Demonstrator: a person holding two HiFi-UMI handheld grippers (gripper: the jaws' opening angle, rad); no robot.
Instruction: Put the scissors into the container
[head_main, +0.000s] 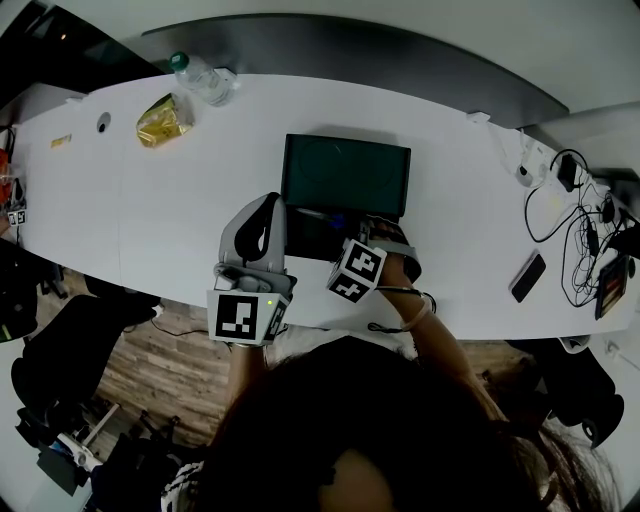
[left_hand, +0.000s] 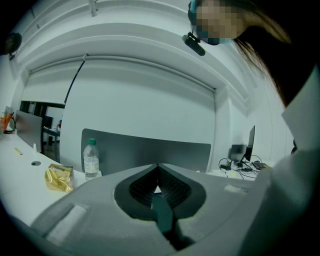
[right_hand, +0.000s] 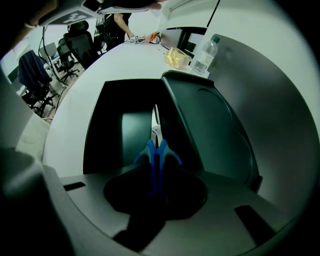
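Note:
The dark container (head_main: 312, 238) sits on the white table (head_main: 180, 220) with its lid (head_main: 345, 176) swung up at the far side. In the right gripper view the blue-handled scissors (right_hand: 156, 152) sit between the jaws of my right gripper (right_hand: 156, 172), which is shut on the handles. The blades point forward and down into the container's open body (right_hand: 115, 127), just left of the raised lid (right_hand: 205, 132). In the head view my right gripper (head_main: 370, 235) reaches over the container's near right part. My left gripper (head_main: 262, 208) stands beside the container's left edge, jaws shut (left_hand: 158, 166) and holding nothing.
A water bottle (head_main: 202, 78) and a yellow packet (head_main: 160, 121) lie at the table's far left. A phone (head_main: 527, 277) and tangled cables (head_main: 575, 215) are at the right. The table's near edge runs just under the grippers. Office chairs (right_hand: 75, 37) stand beyond the table.

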